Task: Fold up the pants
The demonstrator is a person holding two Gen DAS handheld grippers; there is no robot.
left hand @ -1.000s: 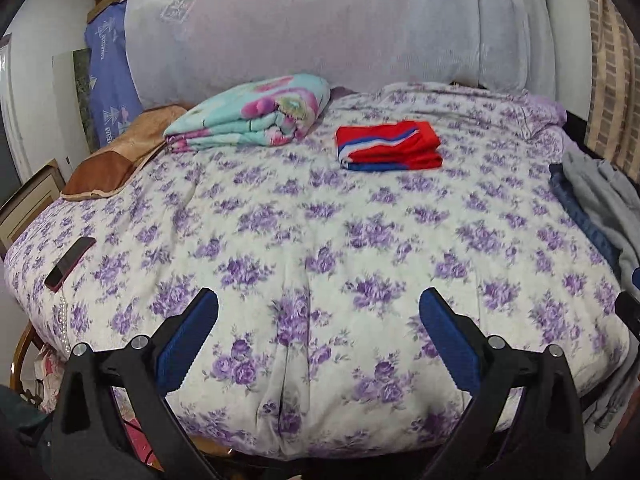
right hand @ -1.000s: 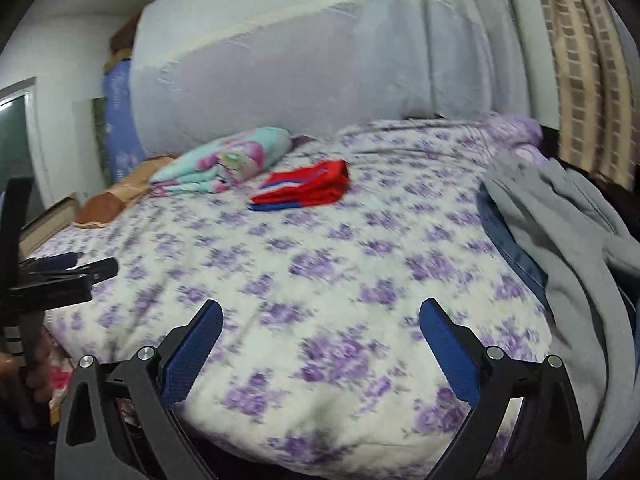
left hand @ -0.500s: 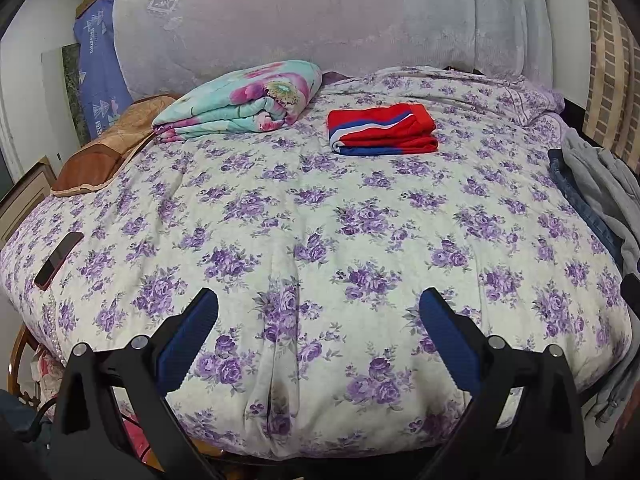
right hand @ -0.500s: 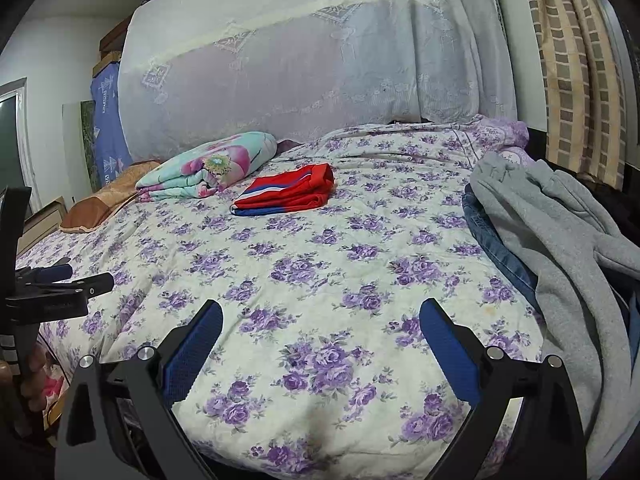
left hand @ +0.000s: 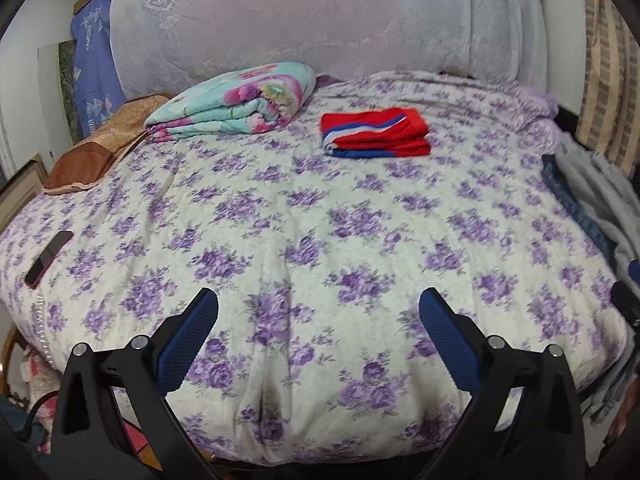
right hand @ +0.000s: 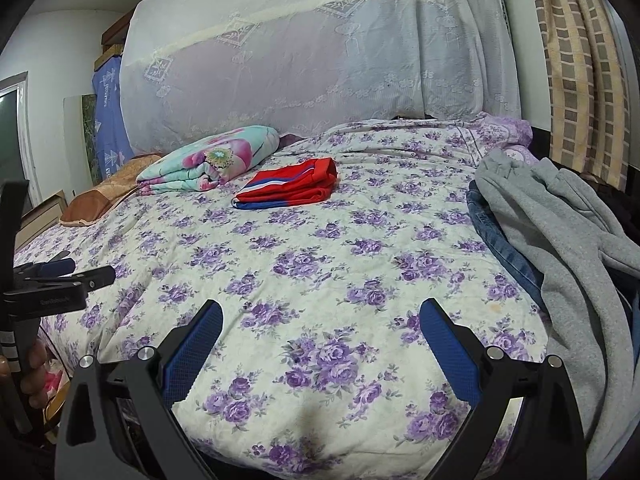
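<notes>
Compared with a second ago, more of the bedspread [left hand: 320, 216] is seen from above and the gray pile is framed wider — both views have been raised slightly. Left gripper [left hand: 318, 312] is held over the near bed edge, jaws spread wide, nothing gripped; right gripper [right hand: 320, 320] likewise released and empty. Left to right: a flat dark phone [left hand: 49, 258], a puffy folded floral quilt [left hand: 236, 104], red-white-blue folded pants [left hand: 376, 133] lying mid-bed near the headboard, then rumpled gray fleece pants [right hand: 560, 240] heaped over stiff denim jeans [right hand: 500, 236] at the right edge.
</notes>
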